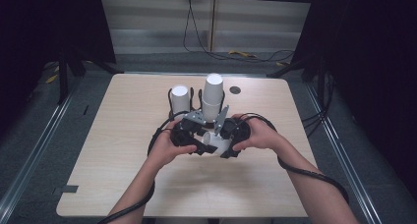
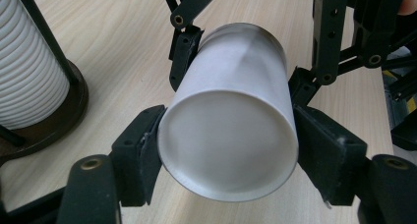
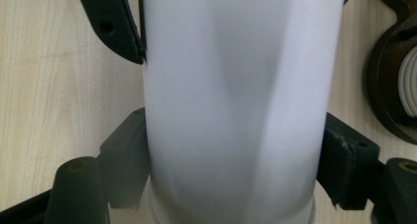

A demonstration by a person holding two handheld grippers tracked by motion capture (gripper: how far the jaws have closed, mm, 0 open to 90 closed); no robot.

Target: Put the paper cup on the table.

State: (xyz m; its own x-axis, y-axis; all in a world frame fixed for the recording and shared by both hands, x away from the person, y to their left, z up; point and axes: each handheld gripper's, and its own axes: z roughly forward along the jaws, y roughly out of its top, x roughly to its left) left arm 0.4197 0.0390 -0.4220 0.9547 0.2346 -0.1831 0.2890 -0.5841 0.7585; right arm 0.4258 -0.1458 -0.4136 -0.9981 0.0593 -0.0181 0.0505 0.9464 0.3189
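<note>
Between the two hands, just above the table [image 1: 123, 184] near its middle, a white paper cup [image 1: 217, 142] is lying on its side. Its long axis is running from one gripper to the other. The left gripper [image 2: 228, 150] is clamping the cup's base end, and the right gripper [image 3: 236, 165] is squeezing its wall. Just behind them, two cup stacks [image 1: 212, 96] are standing in holders. Open tabletop is lying toward the person.

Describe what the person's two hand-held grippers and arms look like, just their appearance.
The left hand-held gripper and right hand-held gripper are black linkage frames with blocky black jaws and brass-coloured pivot pins. Each carries a grey three-cornered plate on top. A thick black cable trails back from each along the forearm. The forearms are bare, with no sleeves or gloves in view.
</note>
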